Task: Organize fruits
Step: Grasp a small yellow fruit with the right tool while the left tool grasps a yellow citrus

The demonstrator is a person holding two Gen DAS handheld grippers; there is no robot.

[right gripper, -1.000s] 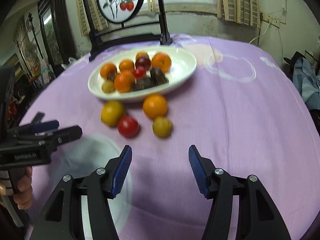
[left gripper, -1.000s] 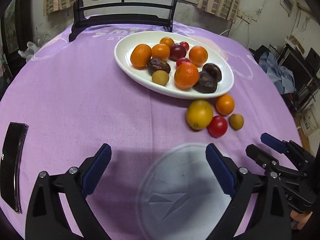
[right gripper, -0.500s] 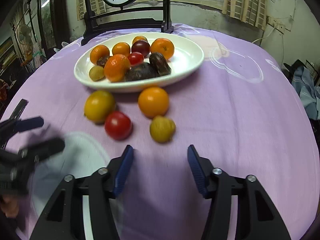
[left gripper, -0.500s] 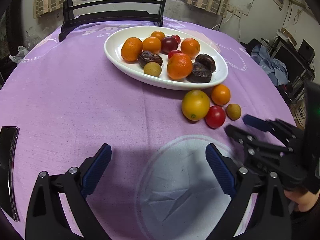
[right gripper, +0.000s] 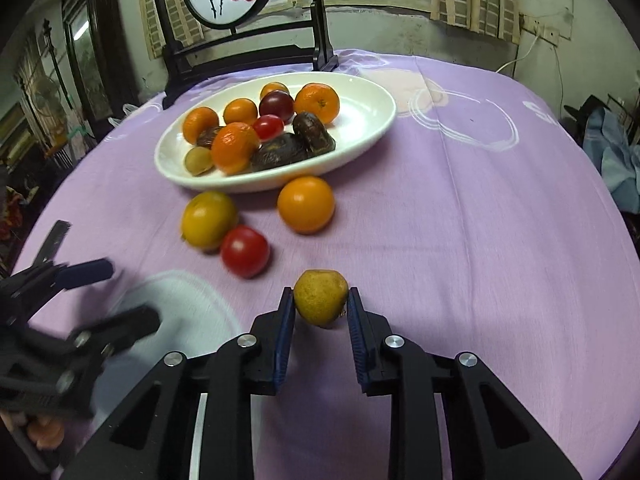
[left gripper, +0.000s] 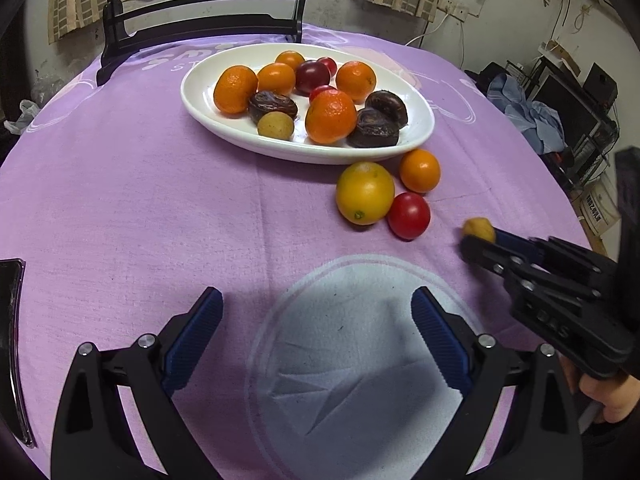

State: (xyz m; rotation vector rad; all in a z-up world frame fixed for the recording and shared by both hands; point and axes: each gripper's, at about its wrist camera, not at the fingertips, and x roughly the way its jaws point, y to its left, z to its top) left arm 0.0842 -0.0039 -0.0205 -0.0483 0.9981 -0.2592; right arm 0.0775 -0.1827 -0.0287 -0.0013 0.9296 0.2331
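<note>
A small yellow-brown fruit (right gripper: 320, 297) sits between the blue pads of my right gripper (right gripper: 321, 303), which is shut on it; in the left wrist view the same fruit (left gripper: 479, 229) shows at the tip of the right gripper (left gripper: 482, 240). A white oval plate (right gripper: 368, 120) holds several oranges, dark fruits and red ones. On the cloth before the plate lie a yellow-orange fruit (right gripper: 208, 220), a red tomato (right gripper: 245, 251) and an orange (right gripper: 306, 204). My left gripper (left gripper: 316, 330) stands open over a pale circle on the cloth, nothing between its fingers.
The round table wears a purple cloth (left gripper: 120, 200). A dark wooden screen stand (right gripper: 240, 52) rises behind the plate. A dark flat object (left gripper: 10, 340) lies at the table's left edge. A hand (left gripper: 608, 396) holds the right gripper's handle.
My right gripper moved forward to the small yellow-brown fruit and closed its jaws on it. The left gripper stayed open in place, its view tilting slightly.
</note>
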